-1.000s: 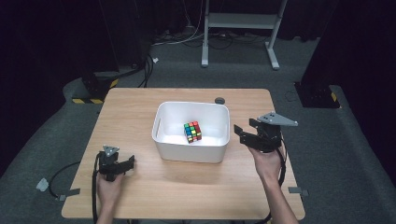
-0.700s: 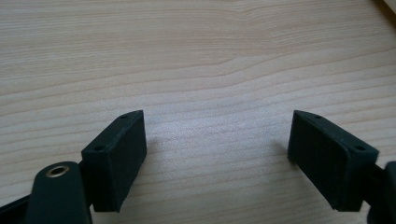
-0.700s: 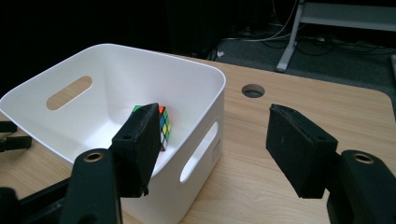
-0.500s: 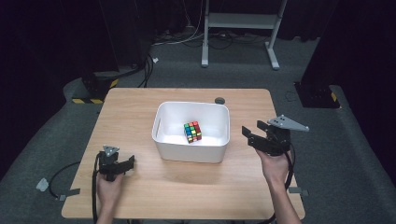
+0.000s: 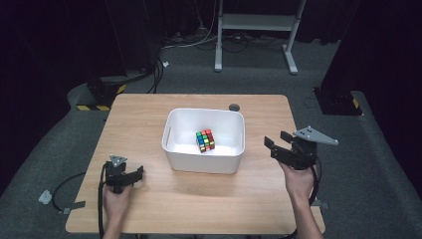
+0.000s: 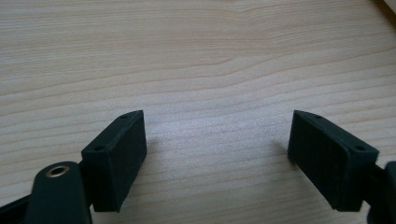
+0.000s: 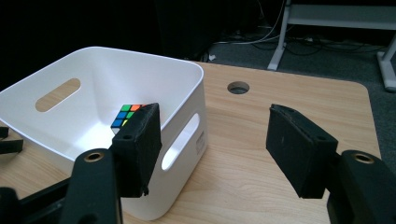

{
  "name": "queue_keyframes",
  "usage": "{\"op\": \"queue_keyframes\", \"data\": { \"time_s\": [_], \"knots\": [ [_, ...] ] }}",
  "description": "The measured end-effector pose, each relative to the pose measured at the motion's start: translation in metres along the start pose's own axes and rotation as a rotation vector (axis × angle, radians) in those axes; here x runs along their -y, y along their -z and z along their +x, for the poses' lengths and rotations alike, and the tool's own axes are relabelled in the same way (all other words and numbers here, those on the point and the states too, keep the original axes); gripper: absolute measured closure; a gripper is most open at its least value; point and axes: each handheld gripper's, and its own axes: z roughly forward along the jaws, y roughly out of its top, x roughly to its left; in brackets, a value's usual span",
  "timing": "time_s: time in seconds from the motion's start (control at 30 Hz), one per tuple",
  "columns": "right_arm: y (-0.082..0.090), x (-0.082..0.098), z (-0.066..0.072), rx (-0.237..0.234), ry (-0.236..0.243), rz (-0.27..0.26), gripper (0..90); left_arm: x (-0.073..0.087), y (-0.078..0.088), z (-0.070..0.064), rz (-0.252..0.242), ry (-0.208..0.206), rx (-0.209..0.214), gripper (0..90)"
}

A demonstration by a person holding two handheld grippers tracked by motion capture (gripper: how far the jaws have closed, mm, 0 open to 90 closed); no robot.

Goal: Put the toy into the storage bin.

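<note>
The puzzle cube [image 5: 205, 141] lies on the floor of the white bin [image 5: 174, 130] at mid-frame in the high view. The right gripper [image 5: 278, 145], jaws spread and empty, hangs just right of the bin; the cube lies to its left. The left gripper [image 5: 134, 175], also spread and empty, rests on the bench [image 5: 149, 114] at lower left, farther off.

Dark room, grey carpet floor [image 5: 249, 74]. White metal stand [image 5: 256, 22] behind wooden table [image 5: 149, 114], loose cables [image 5: 199, 37] near it. Yellow-black striped tape [image 5: 92, 107] at left.
</note>
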Motion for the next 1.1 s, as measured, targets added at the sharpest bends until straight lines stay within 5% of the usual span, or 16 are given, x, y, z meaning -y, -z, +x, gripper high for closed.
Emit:
{"op": "queue_keyframes", "data": {
  "time_s": [1.1],
  "knots": [
    [0.01,0.027,-0.011,0.005,-0.028,-0.005,35.8,0.0,0.0,0.0,0.0,0.0,0.0,19.6]
  ]
}}
